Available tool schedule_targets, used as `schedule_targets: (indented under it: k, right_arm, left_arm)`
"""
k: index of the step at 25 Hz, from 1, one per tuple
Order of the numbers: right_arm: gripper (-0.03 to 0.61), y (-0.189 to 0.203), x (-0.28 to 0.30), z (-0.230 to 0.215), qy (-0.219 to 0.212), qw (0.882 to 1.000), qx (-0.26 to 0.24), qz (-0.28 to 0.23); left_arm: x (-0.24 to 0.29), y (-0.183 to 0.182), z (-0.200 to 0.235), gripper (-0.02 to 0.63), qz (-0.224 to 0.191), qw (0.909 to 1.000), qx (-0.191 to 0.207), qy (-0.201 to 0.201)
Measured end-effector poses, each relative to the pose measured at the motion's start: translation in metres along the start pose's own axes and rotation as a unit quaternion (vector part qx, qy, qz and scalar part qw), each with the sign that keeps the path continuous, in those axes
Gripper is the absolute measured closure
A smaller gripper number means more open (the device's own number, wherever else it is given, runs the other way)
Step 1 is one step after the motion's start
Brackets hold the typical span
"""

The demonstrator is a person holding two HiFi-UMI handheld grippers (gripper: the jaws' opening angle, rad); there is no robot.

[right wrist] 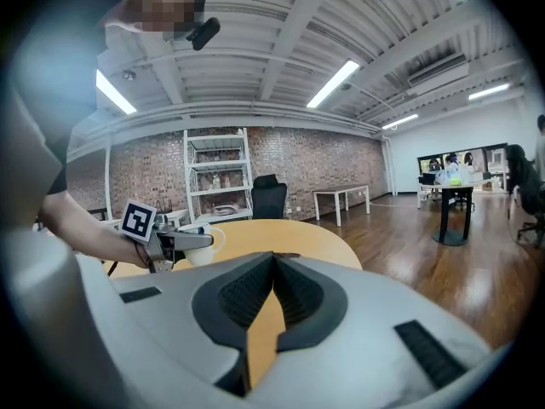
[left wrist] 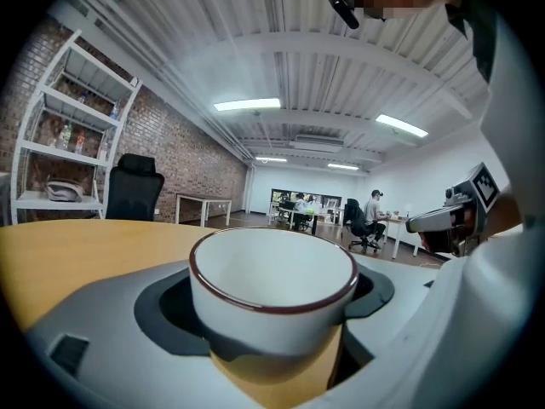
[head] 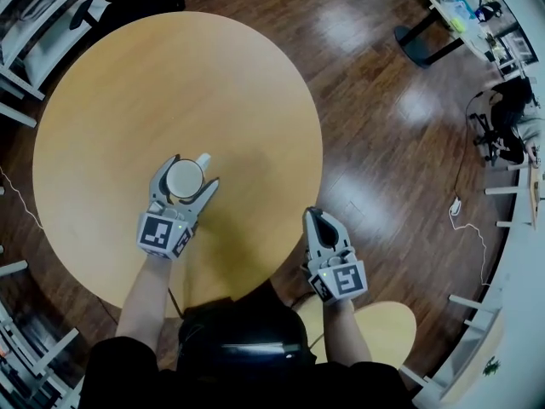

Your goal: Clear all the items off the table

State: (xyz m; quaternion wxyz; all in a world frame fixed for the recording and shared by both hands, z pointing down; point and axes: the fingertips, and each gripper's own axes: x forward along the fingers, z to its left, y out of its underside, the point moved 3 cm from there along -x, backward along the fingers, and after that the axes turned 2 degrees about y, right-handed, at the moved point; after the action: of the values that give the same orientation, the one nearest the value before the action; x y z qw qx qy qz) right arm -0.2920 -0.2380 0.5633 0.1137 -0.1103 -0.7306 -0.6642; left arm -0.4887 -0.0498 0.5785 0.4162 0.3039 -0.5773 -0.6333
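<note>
A white cup (head: 185, 177) with a dark red rim stands on the round wooden table (head: 170, 66), its handle pointing to the far right. My left gripper (head: 187, 175) is shut on it, one jaw on each side. In the left gripper view the cup (left wrist: 272, 279) fills the space between the dark pads (left wrist: 174, 309), which touch its wall. My right gripper (head: 313, 216) hovers shut at the table's near right edge with nothing in it. The right gripper view shows its jaws (right wrist: 274, 261) meeting, and the cup (right wrist: 203, 247) in the left gripper off to the left.
Dark wood floor surrounds the table. A round wooden seat (head: 387, 331) sits at my right. White shelves (head: 34, 15) stand at the far left, next to a black office chair (left wrist: 134, 190). Desks and cables line the right wall (head: 502, 100).
</note>
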Motion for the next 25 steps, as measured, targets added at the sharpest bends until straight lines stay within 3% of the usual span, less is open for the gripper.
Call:
schedule_targets:
  k: [6, 13, 18, 25]
  right_arm:
    - [0.574, -0.033, -0.006, 0.05, -0.016, 0.999, -0.001, -0.028]
    - [0.574, -0.061, -0.038, 0.071, 0.005, 0.997, -0.009, -0.082]
    - [0.574, -0.069, -0.101, 0.043, 0.079, 0.99, -0.006, -0.118]
    - [0.574, -0.042, -0.234, 0.001, 0.207, 0.969, 0.0, -0.131]
  left_arm:
    - [-0.055, -0.036, 0.013, 0.198, -0.016, 0.9998, 0.013, -0.004]
    - [-0.08, -0.071, -0.002, 0.198, -0.038, 0.9987, 0.022, 0.025]
    - [-0.059, -0.091, -0.053, 0.198, -0.058, 0.9939, 0.025, 0.091]
    - [-0.027, -0.102, -0.172, 0.198, -0.06, 0.9764, 0.026, 0.206]
